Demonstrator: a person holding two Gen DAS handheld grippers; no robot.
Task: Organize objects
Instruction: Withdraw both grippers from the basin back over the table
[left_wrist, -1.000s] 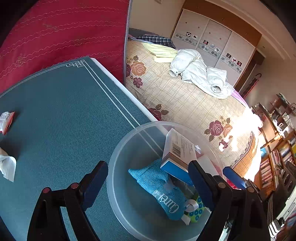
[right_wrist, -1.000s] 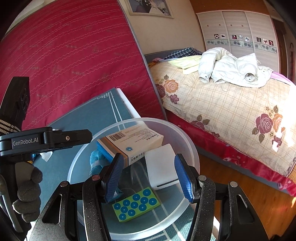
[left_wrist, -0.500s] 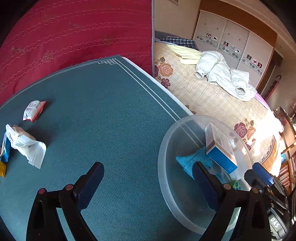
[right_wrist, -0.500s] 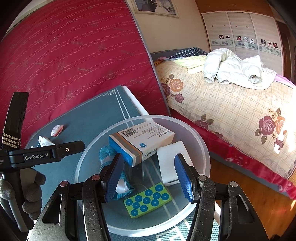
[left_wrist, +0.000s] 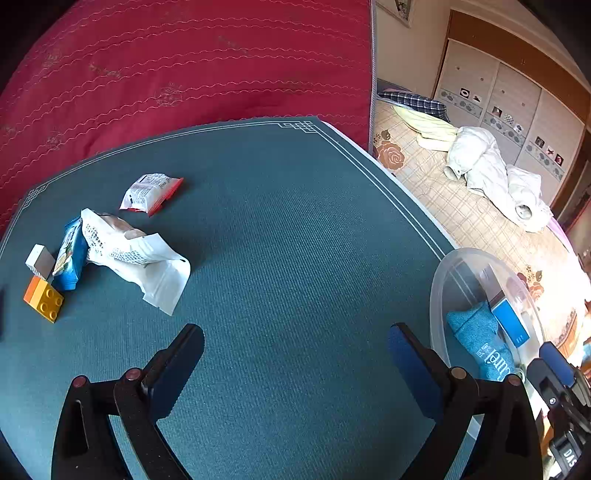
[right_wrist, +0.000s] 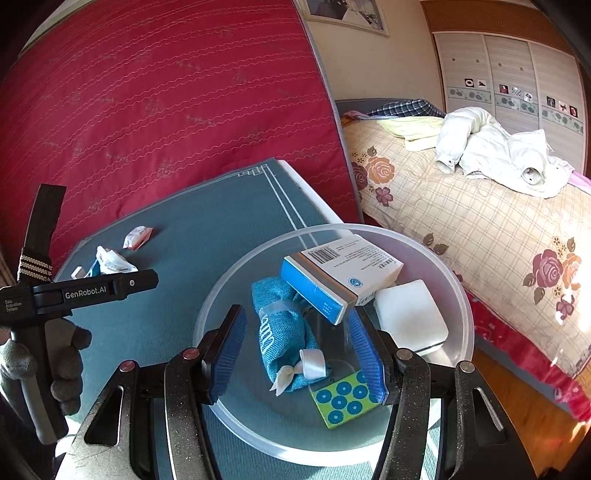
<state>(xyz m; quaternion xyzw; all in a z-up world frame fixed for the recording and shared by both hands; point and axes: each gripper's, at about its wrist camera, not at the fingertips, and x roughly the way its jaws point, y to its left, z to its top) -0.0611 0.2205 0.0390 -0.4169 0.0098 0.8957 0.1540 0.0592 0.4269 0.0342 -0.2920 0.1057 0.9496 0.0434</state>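
Note:
My left gripper (left_wrist: 295, 354) hangs over bare teal table (left_wrist: 295, 240), its jaws opening wide with nothing between them. Far to its left lie a white bag (left_wrist: 136, 254), a red and white packet (left_wrist: 151, 194), a blue carton (left_wrist: 70, 258), a small white block (left_wrist: 40, 260) and an orange brick (left_wrist: 43, 299). The clear bowl (left_wrist: 439, 280) sits at the table's right edge. My right gripper (right_wrist: 295, 350) hovers open over the bowl's (right_wrist: 436, 258) near side. Inside lie a blue and white box (right_wrist: 343, 273), a teal pouch (right_wrist: 284, 332), a white pad (right_wrist: 410, 314) and a green dotted card (right_wrist: 343, 398).
A red quilted mattress (left_wrist: 184, 74) stands upright behind the table. A bed (right_wrist: 480, 221) with a white jacket (right_wrist: 491, 147) lies to the right, past a strip of wooden floor (right_wrist: 517, 387). A gloved hand (right_wrist: 37, 365) holds the left device on the right view's left.
The left gripper swung left, away from the bowl to the table's middle, and its jaws widened. The loose items came into its view. The right gripper shifted slightly over the bowl.

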